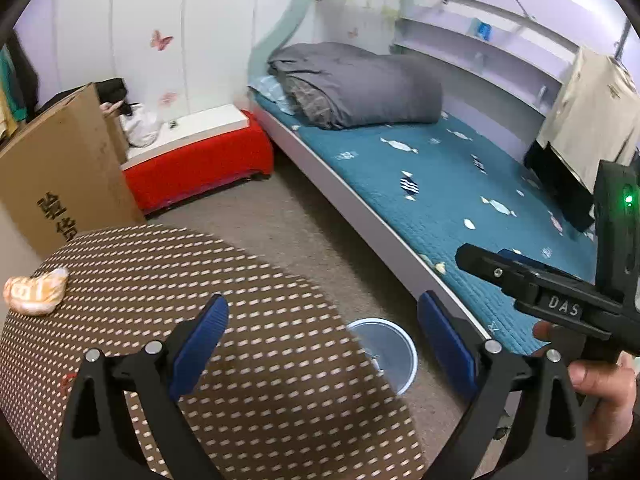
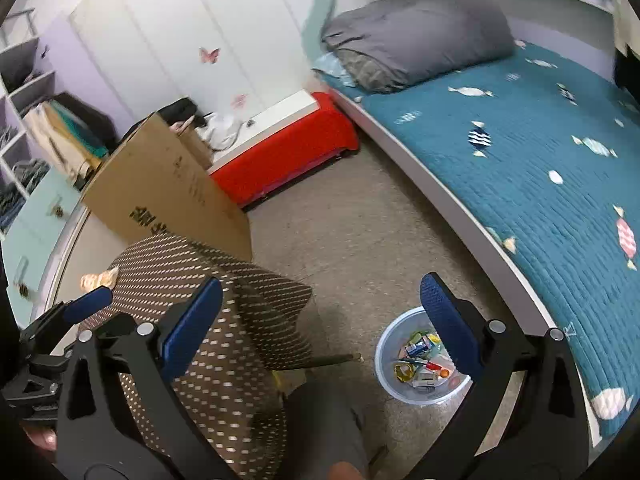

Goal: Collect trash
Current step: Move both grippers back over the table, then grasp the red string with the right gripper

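Both grippers, left gripper (image 1: 322, 340) and right gripper (image 2: 322, 320), gape wide, empty; pale-blue round plastic bin (image 2: 384, 360) of wrappers at five o'clock of the brown dotted table (image 2: 224, 360).

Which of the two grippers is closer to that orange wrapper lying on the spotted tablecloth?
The left. The left gripper hangs over the tablecloth, with the orange wrapper just off its left finger. The right gripper is out beyond the table's edge, over the trash bin.

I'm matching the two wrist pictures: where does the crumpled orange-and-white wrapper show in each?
Left wrist view: wrapper far left, on the dotted table's left edge.
Right wrist view: wrapper lower left, at the table's far edge.
Shared landmark: the red bench beside the bed.
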The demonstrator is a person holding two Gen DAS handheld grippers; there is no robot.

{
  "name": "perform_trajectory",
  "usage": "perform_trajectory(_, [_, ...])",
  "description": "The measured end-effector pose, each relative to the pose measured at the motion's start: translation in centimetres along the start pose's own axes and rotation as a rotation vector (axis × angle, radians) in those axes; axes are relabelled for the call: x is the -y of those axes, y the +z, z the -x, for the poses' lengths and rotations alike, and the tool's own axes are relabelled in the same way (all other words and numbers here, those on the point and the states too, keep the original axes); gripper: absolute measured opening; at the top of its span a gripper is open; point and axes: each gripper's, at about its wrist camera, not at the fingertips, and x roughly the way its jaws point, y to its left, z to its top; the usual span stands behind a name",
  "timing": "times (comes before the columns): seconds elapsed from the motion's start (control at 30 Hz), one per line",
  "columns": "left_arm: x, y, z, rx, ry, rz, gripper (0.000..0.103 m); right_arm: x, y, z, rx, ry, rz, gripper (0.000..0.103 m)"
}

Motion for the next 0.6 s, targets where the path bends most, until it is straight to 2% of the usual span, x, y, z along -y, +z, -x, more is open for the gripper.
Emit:
perform_trajectory(0.2, [-4.1, -1.3, 2.4, 0.026, 0.034, 0.077, 0.093, -4.8, -0.5, -0.7, -0.019, 0.052, 0.092, 0.097])
perform_trajectory(0.6, [-14.3, -6.1, 6.4, 0.052, 0.135, 0.258, 0.093, -16.4, -2.8, -3.8, -0.099, 0.186, 0.369, 0.097])
